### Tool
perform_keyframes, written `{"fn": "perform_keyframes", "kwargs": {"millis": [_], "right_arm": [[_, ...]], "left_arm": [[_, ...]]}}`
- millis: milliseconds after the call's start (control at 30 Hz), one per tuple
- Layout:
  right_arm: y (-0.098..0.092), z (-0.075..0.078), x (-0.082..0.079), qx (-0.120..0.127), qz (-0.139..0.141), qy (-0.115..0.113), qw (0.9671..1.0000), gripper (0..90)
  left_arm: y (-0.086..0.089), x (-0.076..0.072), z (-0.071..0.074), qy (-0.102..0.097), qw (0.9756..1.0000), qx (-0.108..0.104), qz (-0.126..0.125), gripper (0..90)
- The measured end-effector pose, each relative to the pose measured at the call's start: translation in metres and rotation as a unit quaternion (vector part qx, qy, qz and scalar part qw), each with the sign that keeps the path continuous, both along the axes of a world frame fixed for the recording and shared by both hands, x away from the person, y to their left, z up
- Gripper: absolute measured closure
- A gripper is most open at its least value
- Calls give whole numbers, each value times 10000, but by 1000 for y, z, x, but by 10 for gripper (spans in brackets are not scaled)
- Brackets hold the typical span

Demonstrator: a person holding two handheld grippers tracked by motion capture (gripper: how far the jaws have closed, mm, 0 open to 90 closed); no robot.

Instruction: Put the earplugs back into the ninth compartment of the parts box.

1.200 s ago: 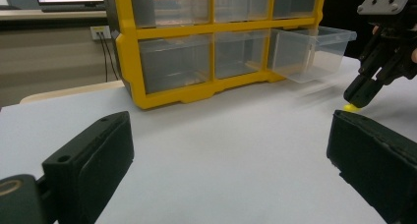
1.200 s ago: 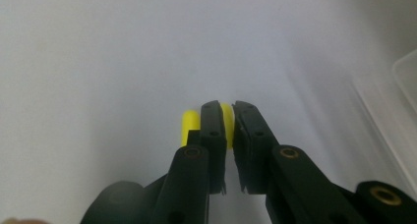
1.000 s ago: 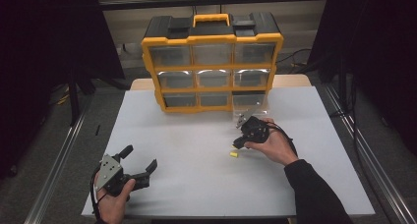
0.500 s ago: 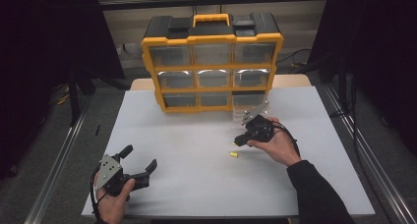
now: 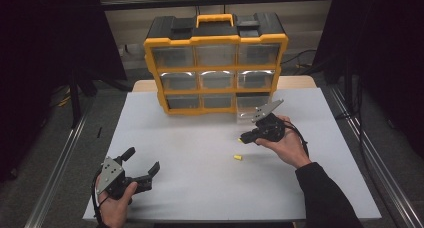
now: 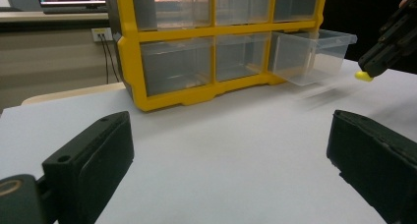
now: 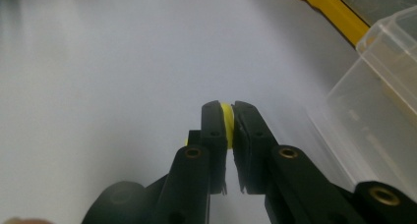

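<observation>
Right claw (image 7: 229, 117), closed on a small yellow piece (image 7: 226, 120), has lifted it from the surface (image 5: 200, 153) toward the open drawer (image 5: 247, 113); another piece (image 5: 238, 158) remains. Left claw (image 5: 142, 165) rests open, empty.

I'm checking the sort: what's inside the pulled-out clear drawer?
Through the clear walls the drawer looks empty, though glare and blur could hide something small. The right gripper holds a yellow piece beside it.

Dark room, black curtains (image 5: 50, 48), beige wall (image 5: 300, 35), grey floor (image 5: 350, 103).
</observation>
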State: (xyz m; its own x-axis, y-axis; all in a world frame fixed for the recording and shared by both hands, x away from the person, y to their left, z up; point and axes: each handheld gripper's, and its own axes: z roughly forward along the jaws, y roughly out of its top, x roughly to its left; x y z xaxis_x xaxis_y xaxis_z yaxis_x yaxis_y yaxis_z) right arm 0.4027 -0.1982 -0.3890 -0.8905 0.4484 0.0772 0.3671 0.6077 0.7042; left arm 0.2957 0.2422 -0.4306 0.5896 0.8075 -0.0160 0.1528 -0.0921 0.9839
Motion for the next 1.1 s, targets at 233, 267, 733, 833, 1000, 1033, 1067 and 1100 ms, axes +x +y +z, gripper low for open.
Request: {"fn": "perform_keyframes", "kwargs": {"millis": [233,267,733,833,1000,1033,1067,1100], "right_arm": [[-5,10,-3,138,-17,-104,9998,839],[-6,12,-3,169,-14,-99,9998,839],[-4,28,0,161,-58,-308,9994,838],[-5,33,3,145,-106,-344,9992,839],[-6,44,8,3,-152,-401,9991,839],[-7,46,9,-10,-171,-386,9991,839],[-7,47,11,-19,-191,-393,9990,839],[-8,48,12,-41,-206,-407,9990,839]], "left_arm": [[0,0,0,-2,10000,0,4,38],[0,0,0,-4,10000,-4,3,39],[-1,1,0,-8,10000,-22,-26,38],[-2,2,0,-8,10000,-31,-27,39],[-1,1,0,-9,10000,-31,-31,38],[-1,1,0,-5,10000,-32,-32,39],[-1,1,0,-9,10000,-27,-30,39],[-1,1,0,-16,10000,-24,-28,39]]}}
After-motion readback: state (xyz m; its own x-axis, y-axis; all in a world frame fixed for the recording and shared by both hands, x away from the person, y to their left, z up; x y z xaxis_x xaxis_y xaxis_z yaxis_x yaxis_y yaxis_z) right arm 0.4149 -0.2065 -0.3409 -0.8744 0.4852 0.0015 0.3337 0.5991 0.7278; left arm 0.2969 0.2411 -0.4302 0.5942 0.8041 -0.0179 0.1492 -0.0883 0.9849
